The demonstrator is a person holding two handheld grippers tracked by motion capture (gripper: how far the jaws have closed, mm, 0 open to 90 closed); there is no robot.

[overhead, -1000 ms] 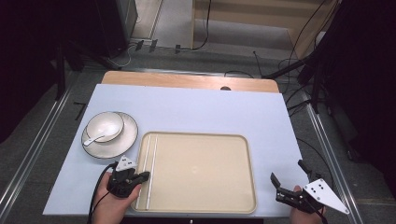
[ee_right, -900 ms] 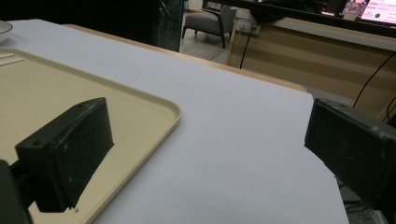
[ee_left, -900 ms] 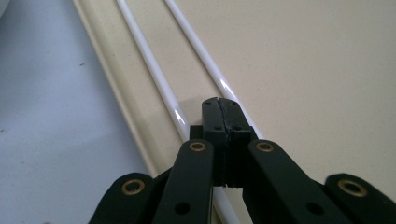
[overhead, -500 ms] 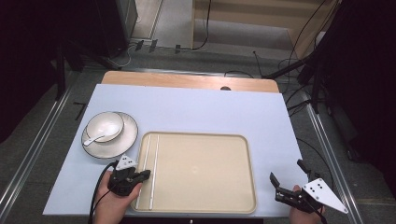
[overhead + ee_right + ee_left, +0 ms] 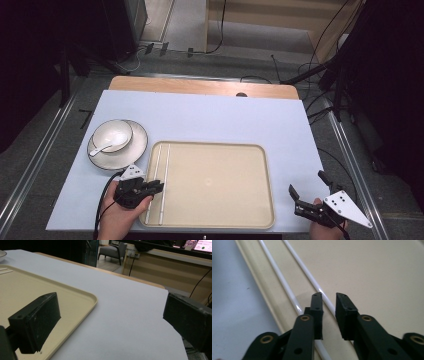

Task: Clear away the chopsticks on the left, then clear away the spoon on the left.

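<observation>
From the high view, the left tool [image 5: 159, 187] hovers over the left edge of a smooth beige rectangular plastic tray [image 5: 215, 185] on the matte pale-blue counter [image 5: 225, 120], above two thin glossy white chopsticks [image 5: 163, 175]; a round white ceramic bowl [image 5: 113, 135] sits nearby.

The left gripper view shows its jaws, which have just been opening, slightly apart astride one chopstick [image 5: 312, 280], not pressing it.

In the right gripper view, the right tool [image 5: 110, 322] has its blocky black jaws spread wide, holding nothing.
</observation>
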